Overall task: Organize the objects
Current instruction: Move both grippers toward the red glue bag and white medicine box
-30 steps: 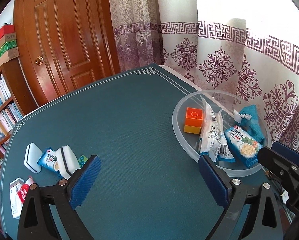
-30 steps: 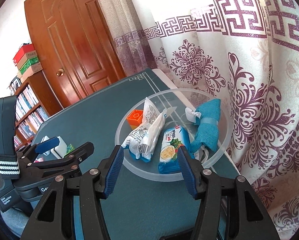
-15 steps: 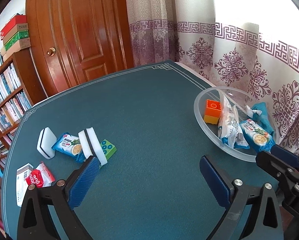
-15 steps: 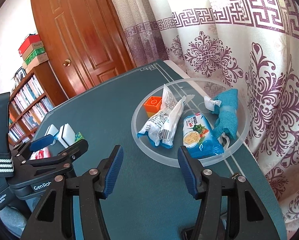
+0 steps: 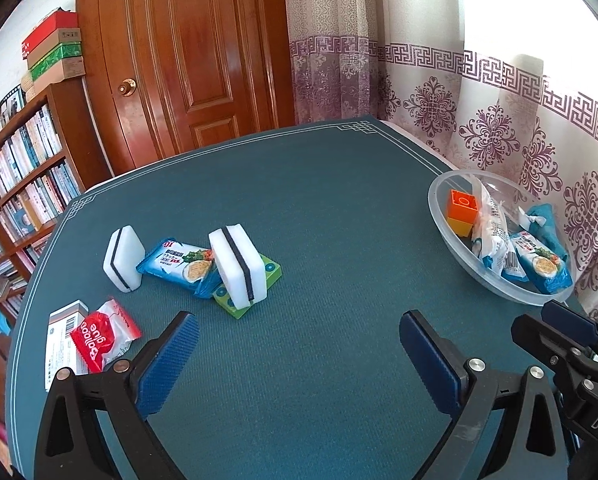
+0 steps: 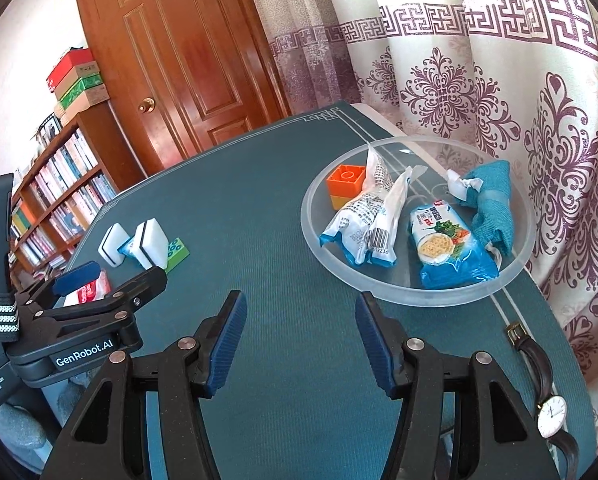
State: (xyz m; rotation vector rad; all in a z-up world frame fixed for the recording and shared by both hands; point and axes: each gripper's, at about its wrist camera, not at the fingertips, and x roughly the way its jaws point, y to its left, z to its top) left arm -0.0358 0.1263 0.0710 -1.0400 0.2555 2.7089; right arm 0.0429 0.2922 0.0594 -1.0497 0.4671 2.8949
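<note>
Both tools, left [image 5: 299,354] and right [image 6: 297,336], tilt down over the table [image 5: 339,208], spread apart (nothing between).

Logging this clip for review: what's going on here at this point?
A tidy-up is partway done. Both the left hand-held gripper and the right hand-held gripper are open and empty above the table. The clear bowl already holds snack packets, a block and a cloth; two sponges, another packet and a red pouch remain outside.

A clear round plastic bowl [image 6: 413,298] holds an orange-and-yellow toy brick [image 6: 345,185], two snack packets and a teal cloth; far from the bowl lie two white sponges [image 5: 241,266], a blue noodle packet [image 5: 179,266], a green brick.
</note>
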